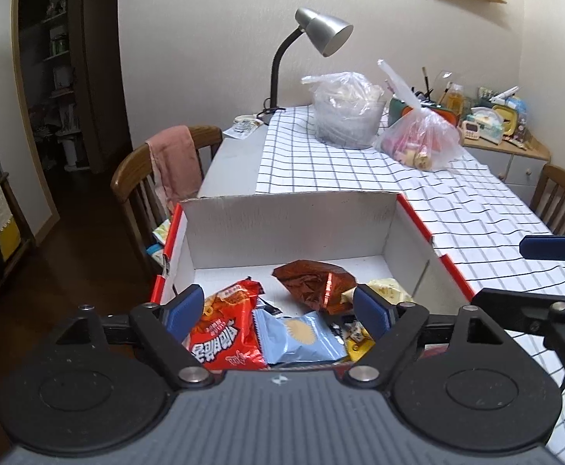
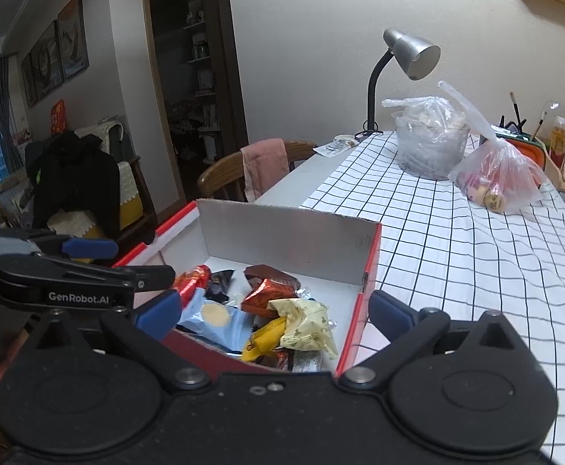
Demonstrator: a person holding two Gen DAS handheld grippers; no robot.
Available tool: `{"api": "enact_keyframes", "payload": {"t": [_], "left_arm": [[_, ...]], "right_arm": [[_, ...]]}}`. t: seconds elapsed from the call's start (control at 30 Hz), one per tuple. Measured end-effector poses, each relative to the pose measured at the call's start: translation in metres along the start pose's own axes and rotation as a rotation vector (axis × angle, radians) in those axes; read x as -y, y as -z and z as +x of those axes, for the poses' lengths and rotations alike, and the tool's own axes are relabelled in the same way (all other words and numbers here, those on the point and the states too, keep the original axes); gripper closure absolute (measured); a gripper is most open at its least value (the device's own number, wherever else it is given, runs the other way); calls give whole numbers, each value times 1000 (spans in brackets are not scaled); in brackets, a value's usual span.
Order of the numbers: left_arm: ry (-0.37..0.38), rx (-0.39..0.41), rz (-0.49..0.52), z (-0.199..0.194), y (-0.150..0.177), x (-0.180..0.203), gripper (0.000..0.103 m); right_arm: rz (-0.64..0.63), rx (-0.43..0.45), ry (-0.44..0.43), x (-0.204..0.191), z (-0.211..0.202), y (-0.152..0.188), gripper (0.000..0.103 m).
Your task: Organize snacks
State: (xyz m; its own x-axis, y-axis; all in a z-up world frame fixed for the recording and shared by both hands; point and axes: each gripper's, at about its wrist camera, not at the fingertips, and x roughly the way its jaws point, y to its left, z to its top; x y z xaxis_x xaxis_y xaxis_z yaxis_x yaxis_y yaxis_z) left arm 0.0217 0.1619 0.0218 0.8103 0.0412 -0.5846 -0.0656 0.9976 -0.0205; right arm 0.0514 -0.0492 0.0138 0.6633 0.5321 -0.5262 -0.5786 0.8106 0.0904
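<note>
The open-topped white cardboard box with red outer sides (image 1: 282, 228) leaves free room over its bare far half, in the middle of the left wrist view. Its upright walls fence that room in. The crumpled snack packets (image 1: 266, 325) crowd its near end. Right of the box, the black-checked white cloth on the worktop (image 2: 457, 255) lies bare up to the two clear plastic bags (image 2: 433, 139) and the silver desk lamp (image 2: 410, 54) at upper right.

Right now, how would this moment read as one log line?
task: organize snacks | left gripper: jaws open, empty | right gripper: jaws open, empty | snacks: in box
</note>
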Motion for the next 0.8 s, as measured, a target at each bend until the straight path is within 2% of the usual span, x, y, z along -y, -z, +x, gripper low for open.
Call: {"api": "enact_keyframes", "payload": {"t": [0.13, 0.6, 0.8], "left_arm": [[16, -5, -16, -8, 0, -2, 4], [0, -26, -41, -43, -4, 8, 3], [-21, -29, -51, -46, -7, 10, 3]], "right_arm": [[-5, 8, 1, -3, -14, -1, 0], [48, 47, 40, -1, -43, -7, 0], [57, 49, 44, 0, -47, -6, 0]]}}
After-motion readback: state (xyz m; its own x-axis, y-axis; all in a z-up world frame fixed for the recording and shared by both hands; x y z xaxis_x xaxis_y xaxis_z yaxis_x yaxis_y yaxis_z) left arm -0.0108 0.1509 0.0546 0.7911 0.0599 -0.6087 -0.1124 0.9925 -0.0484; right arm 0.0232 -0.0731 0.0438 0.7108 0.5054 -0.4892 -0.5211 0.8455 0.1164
